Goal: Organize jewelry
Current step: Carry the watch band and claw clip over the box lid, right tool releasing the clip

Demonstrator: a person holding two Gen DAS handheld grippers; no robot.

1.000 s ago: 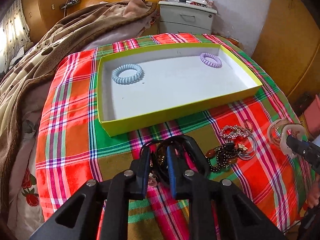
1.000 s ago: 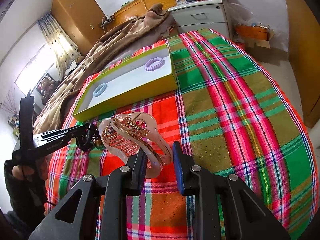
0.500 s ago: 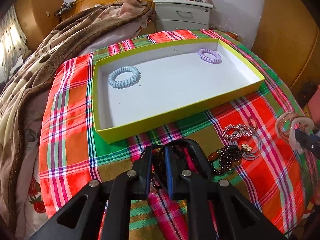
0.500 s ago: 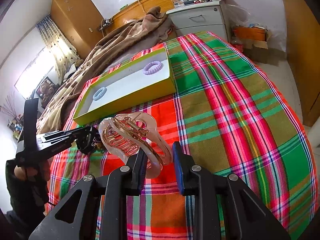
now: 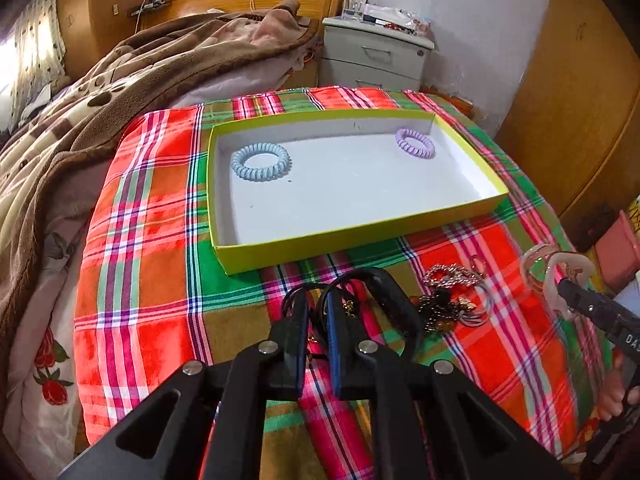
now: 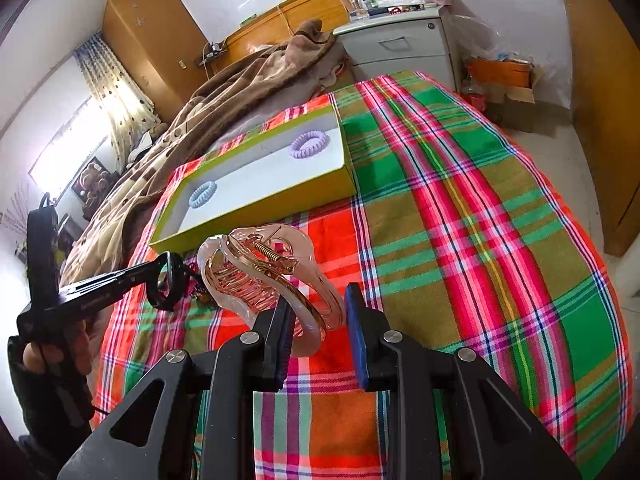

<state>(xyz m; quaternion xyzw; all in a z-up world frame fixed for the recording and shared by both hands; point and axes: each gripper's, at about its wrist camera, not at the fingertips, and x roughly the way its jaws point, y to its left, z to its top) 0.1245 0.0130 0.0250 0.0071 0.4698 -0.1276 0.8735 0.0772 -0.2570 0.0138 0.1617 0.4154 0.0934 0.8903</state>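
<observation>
I have the left gripper (image 5: 318, 328) low over the plaid cloth (image 5: 152, 248), just in front of the tray's near wall. Its 2 fingers (image 5: 296, 336) stand only a narrow gap apart, and a thin black cord or necklace (image 5: 294, 296) loops around their tips; I cannot tell from either view whether the pads actually pinch it. From the right wrist view, the same gripper (image 6: 168, 280) shows side-on with its dark loop hanging at the tip.

My right gripper (image 6: 316, 328) has its fingers partly spread, and the translucent pink claw hair clip (image 6: 260, 276) sits between them, its lower curved edge against the left pad, with some gap on the right side. The clip's metal spring (image 6: 272, 254) faces up. In the left wrist view, the clip (image 5: 554, 276) shows at the right edge, raised above the cloth.

The yellow-green tray (image 5: 360, 240) with the white floor lies on the cloth, ahead of both grippers. Inside it are 2 spiral hair ties, well apart: the light blue one (image 5: 260, 162) near the far-left corner, the lavender one (image 5: 414, 144) near the far-right corner.

A small heap of jewelry (image 5: 452, 300) lies on the cloth between the grippers, near the tray's front: a silvery chain bracelet (image 5: 450, 274), dark beads and a few thin rings tangled together.

A brown blanket (image 5: 120, 92) covers the bed at left, and a grey nightstand (image 5: 376, 56) stands behind.
</observation>
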